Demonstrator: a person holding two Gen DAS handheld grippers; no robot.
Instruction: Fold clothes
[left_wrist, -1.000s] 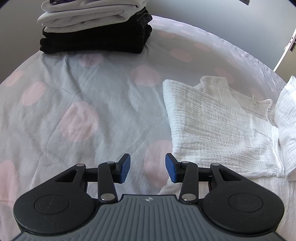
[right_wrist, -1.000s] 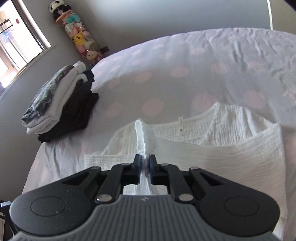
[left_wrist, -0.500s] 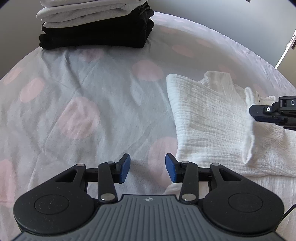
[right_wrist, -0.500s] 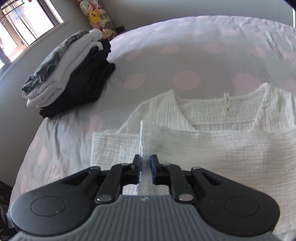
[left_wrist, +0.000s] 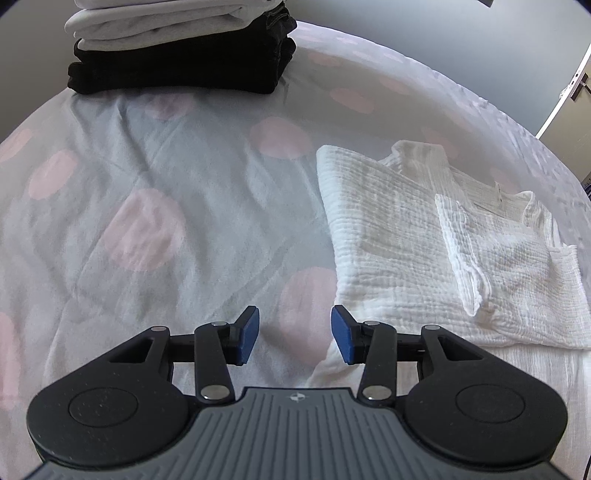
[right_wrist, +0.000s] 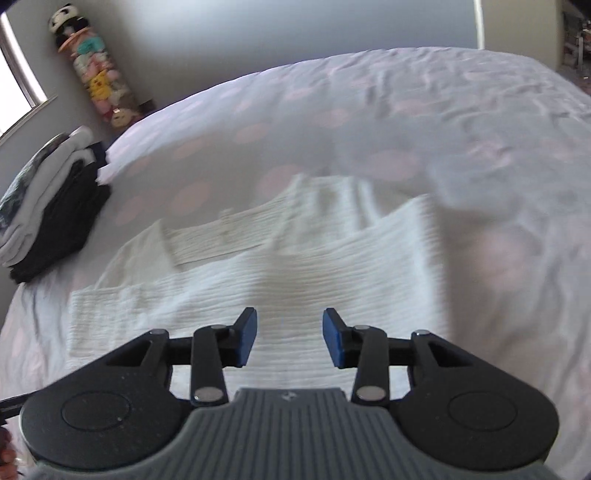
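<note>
A white crinkled shirt (left_wrist: 424, 236) lies partly folded on the bed, both sleeves laid inward over its body. It also shows in the blurred right wrist view (right_wrist: 295, 266). My left gripper (left_wrist: 294, 339) is open and empty, low over the bedcover just left of the shirt's near edge. My right gripper (right_wrist: 289, 341) is open and empty above the shirt's folded body.
A stack of folded clothes (left_wrist: 181, 44), black below and light grey on top, sits at the far corner of the bed; it also shows in the right wrist view (right_wrist: 48, 206). The bedcover (left_wrist: 147, 192) is white with pink dots. Plush toys (right_wrist: 98, 81) hang in the room corner.
My right gripper opened and let go of the sleeve, which now lies flat on the shirt. The right gripper then pulled back and swung. My left gripper stayed open and drifted slightly.
</note>
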